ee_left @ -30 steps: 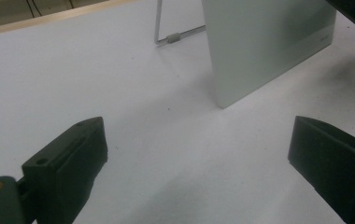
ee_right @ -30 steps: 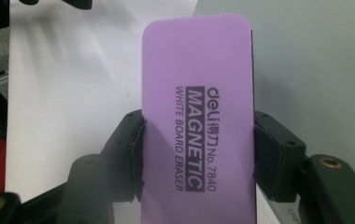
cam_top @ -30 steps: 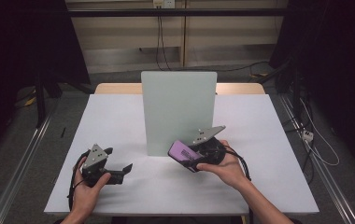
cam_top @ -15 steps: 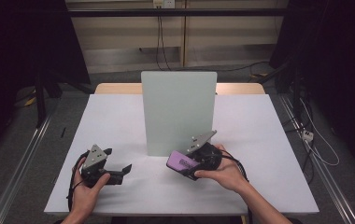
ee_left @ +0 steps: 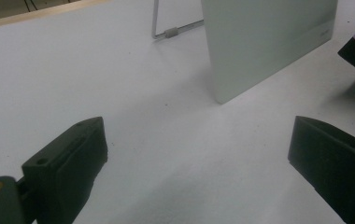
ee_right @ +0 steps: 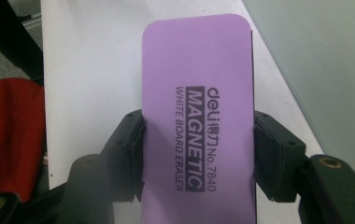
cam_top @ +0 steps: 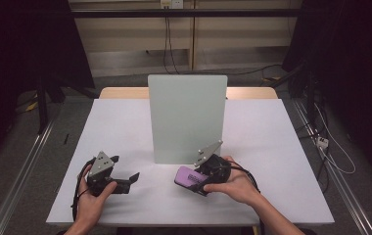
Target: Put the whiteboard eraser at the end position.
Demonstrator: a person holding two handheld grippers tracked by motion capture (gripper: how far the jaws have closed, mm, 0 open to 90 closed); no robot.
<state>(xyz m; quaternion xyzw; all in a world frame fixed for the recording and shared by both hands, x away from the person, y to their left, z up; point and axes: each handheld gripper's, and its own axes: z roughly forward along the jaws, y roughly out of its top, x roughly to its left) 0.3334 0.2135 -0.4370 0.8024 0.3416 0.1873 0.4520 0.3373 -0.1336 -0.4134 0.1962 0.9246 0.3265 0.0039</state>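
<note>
From above, my right claw (cam_top: 199,182) clamps the purple eraser (cam_top: 188,176) low over the table (cam_top: 125,122) before the upright board (cam_top: 186,117), while my left claw's own view shows it (ee_left: 199,163) spread wide, and my right claw's view shows pads (ee_right: 133,149) pinching the eraser's sides.

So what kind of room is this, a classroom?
More likely a lab recording station: a white table with dark curtains around it, cables on the back wall, and a small standing whiteboard with a purple eraser.

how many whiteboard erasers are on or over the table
1. The purple magnetic whiteboard eraser is clamped in the right gripper, just in front of the upright whiteboard. Another could be hidden behind that board.
</note>
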